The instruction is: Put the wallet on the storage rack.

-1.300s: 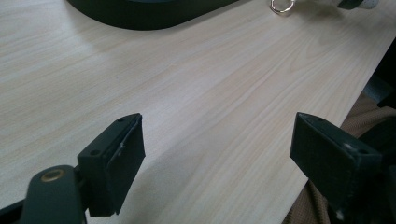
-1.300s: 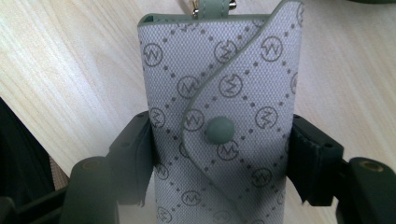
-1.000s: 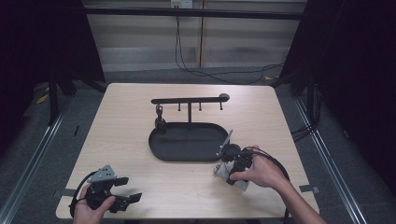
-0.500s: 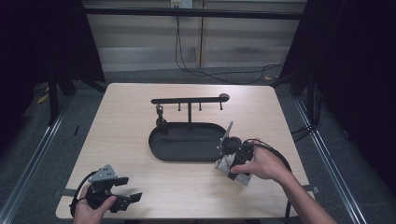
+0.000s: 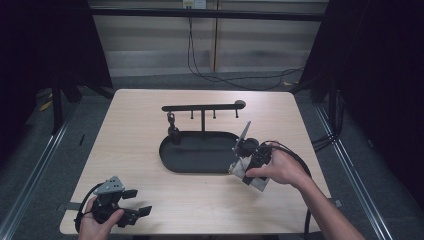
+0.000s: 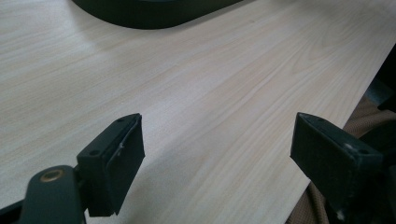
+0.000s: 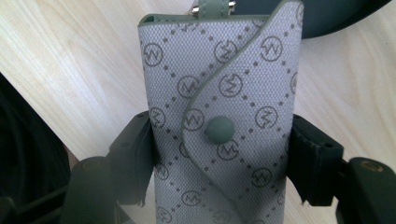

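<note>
**Key pouch clamped at the tray's right end**

Jaws of the right gripper (image 7: 219, 158) press on both sides of a grey patterned fabric key pouch (image 7: 219, 93) with a round green snap button; the pouch stands upright between them, its flap closed over the front and a green strap with metal fittings at its top edge. In the high view the right gripper (image 5: 246, 159) is held in the person's right hand (image 5: 277, 167) at the right end of the black oval tray (image 5: 200, 152), and the pouch (image 5: 243, 137) shows there as a thin pale sliver tilted up over the tray's rim; whether it touches the rim is hard to tell from that angle.

Behind the tray rises a black metal stand with a horizontal hook bar (image 5: 202, 107), several short pegs hanging under it. A small dark object (image 5: 173, 131) hangs from the left peg, its lower end down near the tray's left end. The stand's post sits between the bar and the tray, just behind the pouch's side of the table.

The left gripper (image 5: 131, 202) rests near the front left corner of the light wooden table (image 5: 135, 125), held in the left hand (image 5: 95, 225), well apart from the tray. Its jaws stand wide with nothing between them, only bare wood (image 6: 210, 116) ahead and the tray's dark edge (image 6: 154, 9) far off.
</note>
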`<state>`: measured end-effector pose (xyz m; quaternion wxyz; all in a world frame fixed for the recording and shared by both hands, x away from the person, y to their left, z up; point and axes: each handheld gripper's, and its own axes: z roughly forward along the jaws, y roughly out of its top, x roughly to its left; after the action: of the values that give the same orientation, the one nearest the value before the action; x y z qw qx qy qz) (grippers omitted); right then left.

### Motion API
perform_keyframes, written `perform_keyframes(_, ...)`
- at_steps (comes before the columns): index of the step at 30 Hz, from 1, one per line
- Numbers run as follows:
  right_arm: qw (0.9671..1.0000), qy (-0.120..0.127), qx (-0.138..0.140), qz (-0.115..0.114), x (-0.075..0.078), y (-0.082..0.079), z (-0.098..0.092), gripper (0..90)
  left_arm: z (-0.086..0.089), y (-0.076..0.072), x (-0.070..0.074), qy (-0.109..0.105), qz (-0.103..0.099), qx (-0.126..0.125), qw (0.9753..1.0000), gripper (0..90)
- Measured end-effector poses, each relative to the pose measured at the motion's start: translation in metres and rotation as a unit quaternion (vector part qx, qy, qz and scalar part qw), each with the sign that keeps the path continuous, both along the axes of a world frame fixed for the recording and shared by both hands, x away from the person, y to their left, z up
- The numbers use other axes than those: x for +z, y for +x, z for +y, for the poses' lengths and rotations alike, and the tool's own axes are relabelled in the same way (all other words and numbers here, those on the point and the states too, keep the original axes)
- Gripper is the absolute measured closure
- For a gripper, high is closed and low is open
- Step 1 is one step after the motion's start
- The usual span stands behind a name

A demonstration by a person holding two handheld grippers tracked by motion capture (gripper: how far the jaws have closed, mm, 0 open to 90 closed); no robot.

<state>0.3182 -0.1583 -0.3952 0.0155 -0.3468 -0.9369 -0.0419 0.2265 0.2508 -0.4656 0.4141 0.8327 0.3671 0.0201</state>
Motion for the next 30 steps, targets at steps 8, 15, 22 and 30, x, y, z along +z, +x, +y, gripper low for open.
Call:
perform_keyframes(8, 1.0, 0.001, -0.002, -0.005, 0.002, 0.008, 0.003, 32.5, 0.0, 0.0, 0.0, 0.0, -0.001, -0.001, 1.0, 17.4)
perform_keyframes(15, 0.9998, 0.007, -0.013, -0.01, 0.008, 0.016, 0.009, 32.5, 0.0, -0.002, 0.001, 0.001, -0.003, -0.003, 1.0, 17.4)
perform_keyframes(22, 0.9994, 0.018, -0.026, -0.011, 0.007, 0.022, 0.009, 32.5, 0.001, -0.002, 0.001, 0.001, -0.002, -0.001, 1.0, 17.4)
perform_keyframes(30, 0.9947, 0.062, -0.082, -0.01, 0.008, 0.032, -0.003, 32.6, 0.001, -0.003, 0.002, -0.001, -0.008, -0.002, 1.0, 17.4)
